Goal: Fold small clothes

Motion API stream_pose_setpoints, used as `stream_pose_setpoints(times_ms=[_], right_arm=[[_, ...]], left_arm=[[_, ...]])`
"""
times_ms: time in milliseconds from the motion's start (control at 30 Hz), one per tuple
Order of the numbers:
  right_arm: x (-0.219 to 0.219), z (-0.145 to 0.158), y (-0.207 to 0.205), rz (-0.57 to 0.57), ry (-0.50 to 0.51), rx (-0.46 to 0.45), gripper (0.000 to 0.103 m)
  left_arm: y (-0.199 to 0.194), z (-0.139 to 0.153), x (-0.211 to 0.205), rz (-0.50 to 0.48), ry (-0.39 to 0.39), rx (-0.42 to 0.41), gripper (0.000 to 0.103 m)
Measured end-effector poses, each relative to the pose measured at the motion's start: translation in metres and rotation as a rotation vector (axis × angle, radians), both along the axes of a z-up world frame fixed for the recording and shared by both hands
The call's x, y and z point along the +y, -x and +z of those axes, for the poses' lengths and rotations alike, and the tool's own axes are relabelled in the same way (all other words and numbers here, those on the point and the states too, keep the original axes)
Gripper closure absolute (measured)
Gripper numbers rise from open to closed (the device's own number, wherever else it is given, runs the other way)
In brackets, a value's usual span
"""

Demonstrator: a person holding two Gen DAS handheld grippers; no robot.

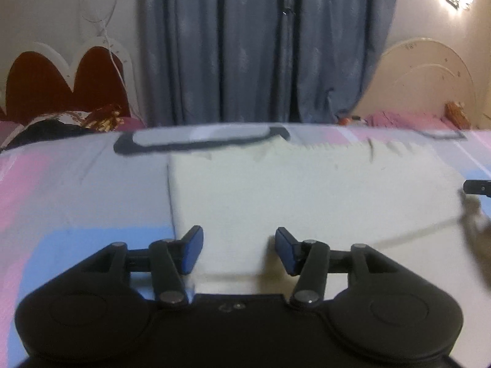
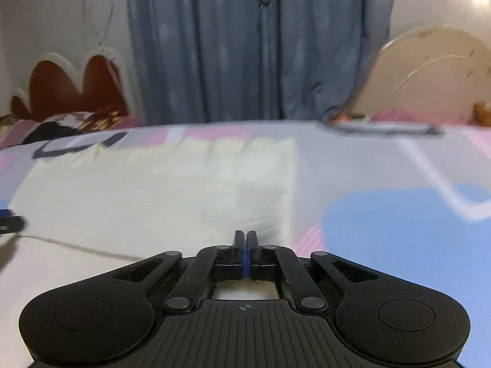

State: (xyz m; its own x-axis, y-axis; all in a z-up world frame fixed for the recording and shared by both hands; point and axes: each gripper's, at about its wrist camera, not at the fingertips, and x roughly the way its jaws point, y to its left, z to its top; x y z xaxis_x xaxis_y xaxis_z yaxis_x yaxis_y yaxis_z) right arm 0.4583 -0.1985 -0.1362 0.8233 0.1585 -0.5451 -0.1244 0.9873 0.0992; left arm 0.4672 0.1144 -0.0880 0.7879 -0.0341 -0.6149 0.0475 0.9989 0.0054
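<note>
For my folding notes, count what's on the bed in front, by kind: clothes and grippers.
Cream cloth: 1
Grippers: 2, left gripper open, right gripper shut
Patterned bedsheet underneath: 1
Total: 4

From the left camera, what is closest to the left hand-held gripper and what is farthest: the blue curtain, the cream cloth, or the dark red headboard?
1. Cream cloth, right under the left hand-held gripper.
2. Dark red headboard, far left, beyond the bed.
3. Blue curtain, middle, at the back wall; too close to call against the headboard.
</note>
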Motion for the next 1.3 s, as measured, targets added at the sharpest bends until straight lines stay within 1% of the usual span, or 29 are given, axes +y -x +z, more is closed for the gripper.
stream_pose_setpoints(times_ms=[33, 100, 267, 300, 333, 367, 400, 433, 467, 500, 533, 567, 633, 667, 700, 733, 800, 833, 900, 967, 1000, 1033, 1067, 1100, 1133, 1167, 1200, 1233, 1300], right_arm=[[0.003, 0.004, -0.005, 0.019, -0.042, -0.015, 0.103], [0.021, 0.008, -0.021, 0.049, -0.091, -0.012, 0.103], [0.073, 0.006, -0.063, 0.173, -0.127, -0.012, 0.103], [0.082, 0.002, -0.070, 0.212, -0.144, 0.000, 0.103], [0.088, 0.000, -0.074, 0.238, -0.141, 0.003, 0.103], [0.095, -0.006, -0.078, 0.256, -0.124, 0.011, 0.103], [0.097, -0.013, -0.082, 0.248, -0.087, 0.023, 0.103], [0.091, -0.019, -0.081, 0.220, -0.069, 0.011, 0.103], [0.082, -0.021, -0.079, 0.186, -0.079, 0.004, 0.103], [0.075, -0.020, -0.078, 0.152, -0.088, 0.002, 0.103], [0.073, -0.018, -0.075, 0.129, -0.094, -0.001, 0.103], [0.071, -0.016, -0.073, 0.119, -0.106, -0.002, 0.103], [0.078, -0.009, -0.067, 0.143, -0.127, -0.027, 0.103], [0.086, -0.006, -0.064, 0.172, -0.131, -0.041, 0.103], [0.094, -0.005, -0.062, 0.203, -0.128, -0.042, 0.103], [0.104, -0.005, -0.062, 0.225, -0.121, -0.035, 0.103], [0.113, -0.010, -0.062, 0.249, -0.099, -0.012, 0.103], [0.111, -0.012, -0.061, 0.249, -0.090, -0.003, 0.103], [0.089, -0.016, -0.058, 0.204, -0.064, -0.002, 0.103], [0.049, -0.016, -0.053, 0.067, -0.029, -0.022, 0.103], [0.022, -0.018, -0.053, -0.026, -0.010, -0.020, 0.103], [0.003, -0.021, -0.053, -0.058, -0.029, -0.012, 0.103], [-0.011, -0.023, -0.054, -0.052, -0.070, 0.005, 0.103], [-0.016, -0.022, -0.055, -0.034, -0.081, 0.009, 0.103], [-0.014, -0.018, -0.053, -0.038, -0.053, 0.001, 0.103], [-0.010, -0.011, -0.049, -0.054, -0.031, -0.024, 0.103], [-0.009, -0.004, -0.043, -0.040, -0.054, -0.051, 0.103], [-0.008, 0.002, -0.038, -0.021, -0.077, -0.066, 0.103], [0.003, 0.006, -0.021, 0.040, -0.060, -0.086, 0.103]], left_arm=[[-0.010, 0.002, 0.000, 0.000, 0.018, 0.005, 0.052], [-0.030, 0.006, -0.008, -0.009, 0.011, 0.003, 0.052], [-0.080, 0.004, -0.015, -0.026, -0.049, 0.005, 0.051], [-0.088, -0.001, -0.012, -0.013, -0.077, 0.017, 0.052], [-0.095, -0.009, -0.003, 0.016, -0.091, 0.040, 0.048], [-0.095, -0.016, 0.011, 0.034, -0.066, 0.045, 0.046], [-0.091, -0.018, 0.024, 0.043, -0.013, 0.027, 0.045], [-0.086, -0.020, 0.037, 0.059, 0.034, 0.018, 0.046], [-0.082, -0.019, 0.041, 0.061, 0.044, 0.012, 0.046], [-0.077, -0.016, 0.040, 0.082, 0.021, 0.008, 0.047], [-0.074, -0.012, 0.036, 0.114, -0.011, 0.007, 0.051], [-0.069, -0.006, 0.027, 0.118, -0.024, -0.011, 0.050], [-0.057, 0.003, -0.003, 0.032, -0.010, -0.069, 0.046], [-0.056, 0.003, -0.022, -0.008, -0.027, -0.072, 0.045], [-0.057, 0.002, -0.037, -0.038, -0.036, -0.063, 0.045], [-0.057, 0.000, -0.051, -0.072, -0.026, -0.048, 0.045], [-0.056, -0.007, -0.062, -0.100, -0.016, -0.023, 0.043], [-0.054, -0.013, -0.059, -0.089, -0.029, -0.013, 0.043], [-0.045, -0.015, -0.039, -0.059, -0.012, -0.024, 0.043], [-0.030, -0.015, -0.014, -0.010, -0.054, -0.044, 0.043], [-0.027, -0.017, -0.007, 0.009, -0.075, -0.046, 0.043], [-0.030, -0.020, 0.000, 0.002, -0.072, -0.034, 0.043], [-0.032, -0.020, 0.000, -0.007, -0.076, -0.030, 0.043], [-0.034, -0.017, -0.004, -0.005, -0.090, -0.029, 0.047], [-0.035, -0.009, -0.010, -0.002, -0.094, -0.037, 0.049], [-0.031, -0.003, -0.015, -0.019, -0.075, -0.060, 0.049], [-0.027, 0.003, -0.020, -0.038, -0.057, -0.080, 0.048], [-0.019, 0.006, -0.028, -0.050, -0.059, -0.092, 0.047], [-0.013, 0.003, -0.041, -0.075, -0.080, -0.089, 0.047]])
